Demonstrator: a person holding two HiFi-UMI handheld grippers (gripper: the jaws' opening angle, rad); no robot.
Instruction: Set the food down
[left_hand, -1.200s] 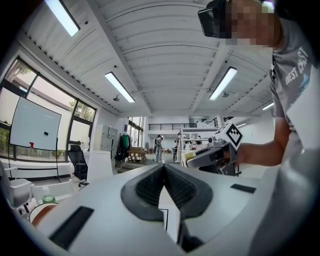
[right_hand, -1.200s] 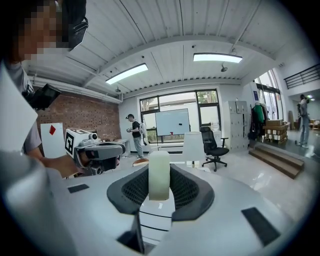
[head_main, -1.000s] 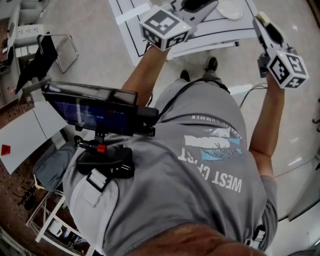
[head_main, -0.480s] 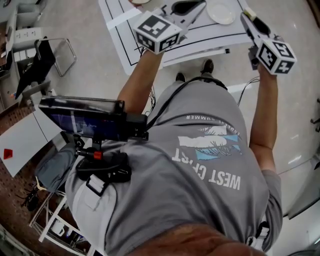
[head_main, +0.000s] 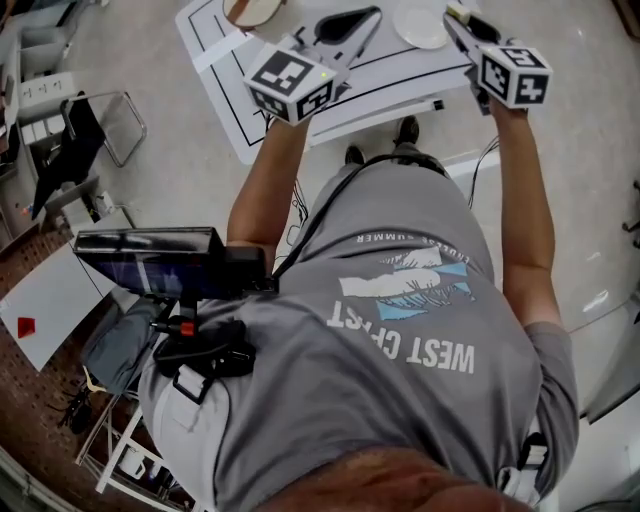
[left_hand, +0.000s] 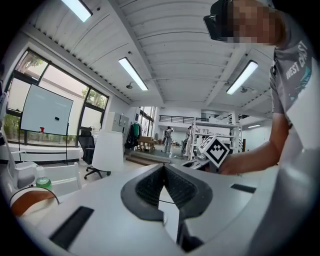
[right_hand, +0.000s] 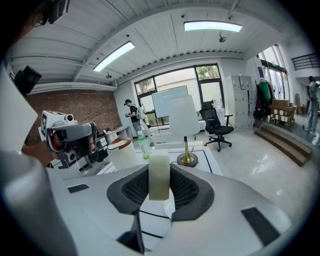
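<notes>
A pale cream block of food (right_hand: 159, 176) stands upright between the black pads of my right gripper (right_hand: 160, 186), which is shut on it. In the head view the right gripper (head_main: 456, 14) reaches over the white table with black lines (head_main: 225, 70), beside a small white plate (head_main: 420, 27). My left gripper (head_main: 370, 14) is held over the table left of the plate. Its jaws meet at the tips with nothing between them (left_hand: 162, 167). The right gripper's marker cube (left_hand: 215, 151) shows to its right.
A round container with a brown rim (head_main: 250, 10) sits at the table's far left, also seen as the white tub (right_hand: 120, 150). A green-capped bottle (right_hand: 144, 146) and a white lamp on a brass base (right_hand: 187, 159) stand further out. A metal chair (head_main: 115, 115) is on the floor at left.
Both grippers have moved forward and to the left over the table; the plate now lies close beside the right gripper. The food stays gripped.
</notes>
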